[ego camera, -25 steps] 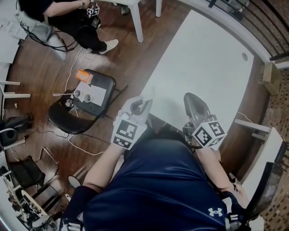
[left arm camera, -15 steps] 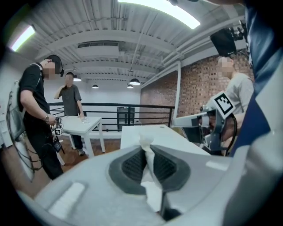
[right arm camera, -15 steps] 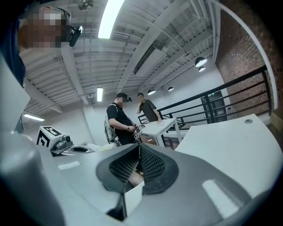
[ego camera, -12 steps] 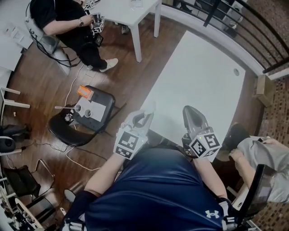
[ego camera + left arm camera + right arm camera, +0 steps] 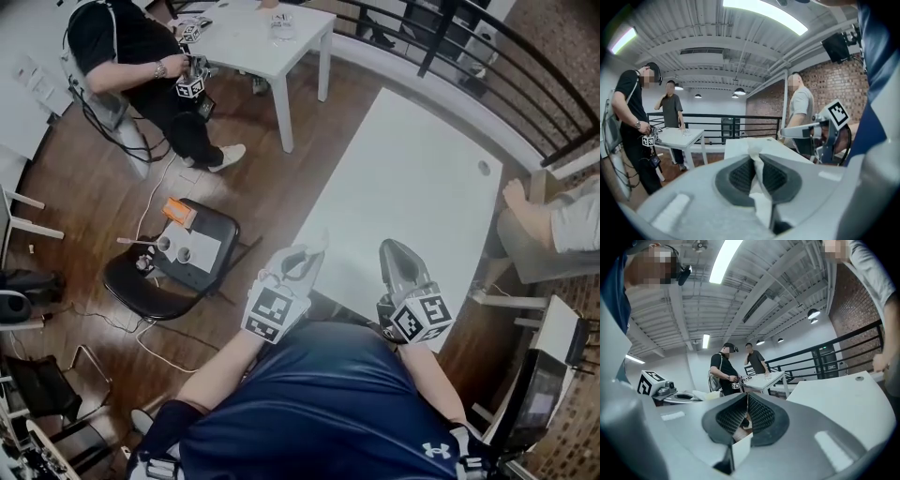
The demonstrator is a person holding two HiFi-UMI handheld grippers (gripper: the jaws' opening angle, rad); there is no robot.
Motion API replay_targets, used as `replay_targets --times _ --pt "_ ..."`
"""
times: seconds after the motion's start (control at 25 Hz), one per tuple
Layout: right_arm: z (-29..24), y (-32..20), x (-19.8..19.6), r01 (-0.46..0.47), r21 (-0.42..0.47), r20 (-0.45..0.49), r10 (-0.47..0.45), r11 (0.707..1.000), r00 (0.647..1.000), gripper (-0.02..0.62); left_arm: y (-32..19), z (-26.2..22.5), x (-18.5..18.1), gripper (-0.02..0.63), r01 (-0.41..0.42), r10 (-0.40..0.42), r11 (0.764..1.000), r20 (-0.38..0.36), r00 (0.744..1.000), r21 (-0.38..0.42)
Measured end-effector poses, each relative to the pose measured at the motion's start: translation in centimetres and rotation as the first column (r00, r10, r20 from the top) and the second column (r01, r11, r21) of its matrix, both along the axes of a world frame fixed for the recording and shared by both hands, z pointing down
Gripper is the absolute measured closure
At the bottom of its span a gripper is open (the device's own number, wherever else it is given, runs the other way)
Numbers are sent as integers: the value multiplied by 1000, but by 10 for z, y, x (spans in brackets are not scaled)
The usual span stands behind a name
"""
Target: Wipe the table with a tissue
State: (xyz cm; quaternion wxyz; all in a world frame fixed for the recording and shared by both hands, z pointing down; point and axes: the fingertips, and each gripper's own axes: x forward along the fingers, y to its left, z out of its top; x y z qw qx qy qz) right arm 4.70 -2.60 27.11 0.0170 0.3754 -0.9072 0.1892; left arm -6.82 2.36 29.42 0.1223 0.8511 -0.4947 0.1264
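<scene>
While my left gripper (image 5: 298, 261) is clenching the tissue (image 5: 758, 187) over the near edge of the white table (image 5: 412, 178), my right gripper (image 5: 746, 401) is hovering beside it, clamped empty. Only the head view is showing the wooden floor (image 5: 94, 197); gripper views are showing ceiling lights (image 5: 764, 11).

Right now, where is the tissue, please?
In the head view the tissue is pinched in the left claw, by the white table's near corner, left of the right claw.
</scene>
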Motion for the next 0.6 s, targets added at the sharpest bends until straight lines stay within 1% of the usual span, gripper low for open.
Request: replay_targets --times 0.24,0.6 --pt "2 0 -4 8 2 5 -8 1000 1000 580 0 -2 0 595 -2 2 1000 4 1000 12" --pt "10 4 -8 22 -8 8 -22 1000 1000 580 5 3 -1 595 3 -3 1000 11 1000 -1"
